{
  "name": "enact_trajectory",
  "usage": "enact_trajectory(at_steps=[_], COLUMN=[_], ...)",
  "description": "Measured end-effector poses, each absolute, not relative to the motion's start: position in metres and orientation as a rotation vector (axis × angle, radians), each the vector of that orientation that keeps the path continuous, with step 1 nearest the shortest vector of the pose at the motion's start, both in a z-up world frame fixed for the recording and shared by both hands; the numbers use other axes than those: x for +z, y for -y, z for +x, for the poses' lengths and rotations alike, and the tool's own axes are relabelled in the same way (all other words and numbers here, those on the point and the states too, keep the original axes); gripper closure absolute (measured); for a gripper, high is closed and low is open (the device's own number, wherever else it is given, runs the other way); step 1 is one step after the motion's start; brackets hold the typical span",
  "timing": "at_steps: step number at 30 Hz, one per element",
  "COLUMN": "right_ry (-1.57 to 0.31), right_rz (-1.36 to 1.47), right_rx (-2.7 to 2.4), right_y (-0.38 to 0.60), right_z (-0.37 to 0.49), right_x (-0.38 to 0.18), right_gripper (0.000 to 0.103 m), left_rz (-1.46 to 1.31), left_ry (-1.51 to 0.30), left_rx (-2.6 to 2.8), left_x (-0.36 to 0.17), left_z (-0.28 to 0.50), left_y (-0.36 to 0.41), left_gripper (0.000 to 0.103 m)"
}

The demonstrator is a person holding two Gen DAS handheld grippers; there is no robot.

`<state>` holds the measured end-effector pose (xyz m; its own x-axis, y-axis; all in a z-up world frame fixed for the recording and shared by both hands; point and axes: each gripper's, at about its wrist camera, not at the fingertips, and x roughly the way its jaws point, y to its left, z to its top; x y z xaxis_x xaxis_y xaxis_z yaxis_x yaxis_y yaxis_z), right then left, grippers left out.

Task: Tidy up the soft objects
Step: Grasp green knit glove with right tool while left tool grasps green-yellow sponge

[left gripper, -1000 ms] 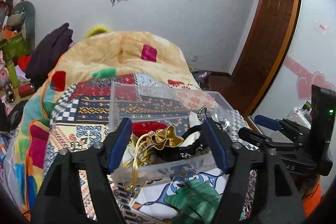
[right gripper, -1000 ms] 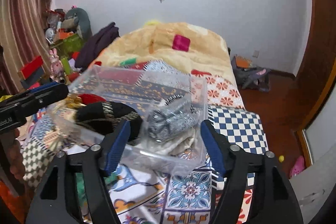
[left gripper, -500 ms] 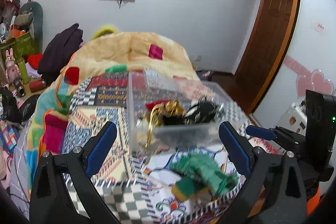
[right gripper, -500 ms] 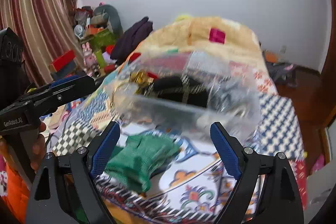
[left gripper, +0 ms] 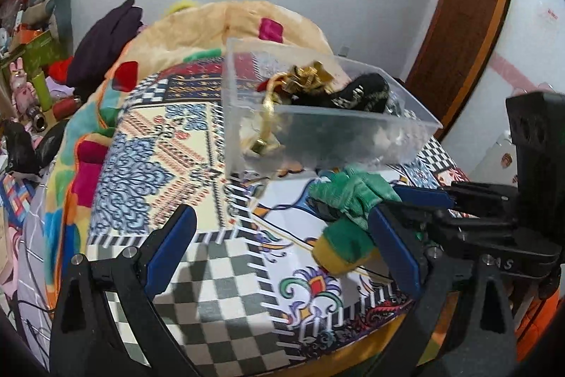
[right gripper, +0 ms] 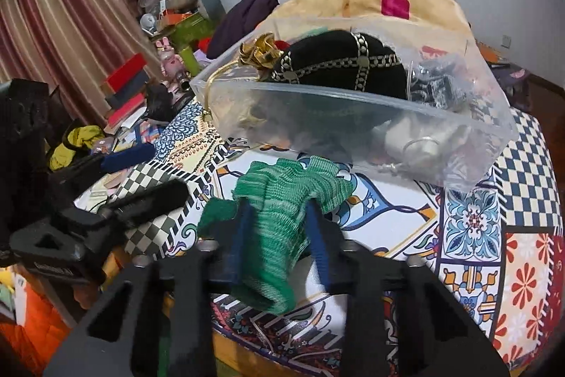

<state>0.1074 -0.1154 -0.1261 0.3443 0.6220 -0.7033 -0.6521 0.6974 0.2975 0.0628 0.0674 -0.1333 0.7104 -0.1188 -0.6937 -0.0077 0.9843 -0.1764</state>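
A green knitted piece [right gripper: 282, 179] with a yellow cuff [left gripper: 335, 257] lies on the patterned quilt [left gripper: 219, 281], just in front of a clear plastic bin [right gripper: 317, 94]. My right gripper [right gripper: 277, 211] is shut on it, a blue pad pressed to each side. The bin holds a black cap with gold trim [right gripper: 335, 62], a gold ornament [right gripper: 261, 50] and a silver-black bundle [right gripper: 434, 83]. My left gripper [left gripper: 282, 218] stands wide open over the quilt with nothing between its fingers. It is left of the green piece [left gripper: 349, 196], and the right gripper [left gripper: 395, 200] comes in from the right.
The bed's near edge runs just below both grippers. Left of the bed are stacked books [right gripper: 127, 94], toys and a yellow-black cloth [right gripper: 74, 143]. Dark purple clothing [left gripper: 109, 37] lies at the bed's far left. A wooden door [left gripper: 462, 20] stands at the right.
Both grippers drew back from the bin and sank toward the quilt. The left jaws spread wider. The right jaws, open before, closed on the green knitted piece.
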Motion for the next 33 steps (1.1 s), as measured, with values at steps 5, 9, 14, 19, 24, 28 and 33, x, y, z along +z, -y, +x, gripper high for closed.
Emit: enact_trajectory(at_steps=[5, 9, 14, 19, 24, 28, 33], right_ry=[-0.847, -0.809, -0.819, -0.826, -0.823, -0.819, -0.854], right_rz=[-0.037, -0.058, -0.042, -0.013, -0.026, -0.026, -0.052], right_rx=[0.789, 0.738, 0.678, 0.647, 0.628, 0.602, 0.567], right_y=[0.124, 0.137, 0.158, 0.173, 0.176, 0.184, 0.193], right_z=[0.104, 0.101, 0.106, 0.111, 0.111, 0.11, 0.112], right_x=[-0.117, -0.11, -0.113, -0.113, -0.114, -0.113, -0.123], right_gripper=[0.095, 0.095, 0.095, 0.095, 0.095, 0.095, 0.095], left_rz=[-0.144, -0.135, -0.179, -0.199, -0.187, -0.179, -0.152], left_ry=[-0.784, -0.809, -0.841, -0.878, -0.886, -0.882, -0.886], left_rx=[-0.106, -0.139, -0.186, -0.226, -0.216, -0.2, -0.174], left_x=[-0.135, -0.143, -0.155, -0.163, -0.17, -0.17, -0.168], left_z=[0.065, 0.069, 0.081, 0.098, 0.108, 0.108, 0.099], left_y=[-0.049, -0.036, -0.023, -0.008, 0.001, -0.002, -0.011], left_gripper=[0.004, 0.004, 0.005, 0.019, 0.026, 0.028, 0.028])
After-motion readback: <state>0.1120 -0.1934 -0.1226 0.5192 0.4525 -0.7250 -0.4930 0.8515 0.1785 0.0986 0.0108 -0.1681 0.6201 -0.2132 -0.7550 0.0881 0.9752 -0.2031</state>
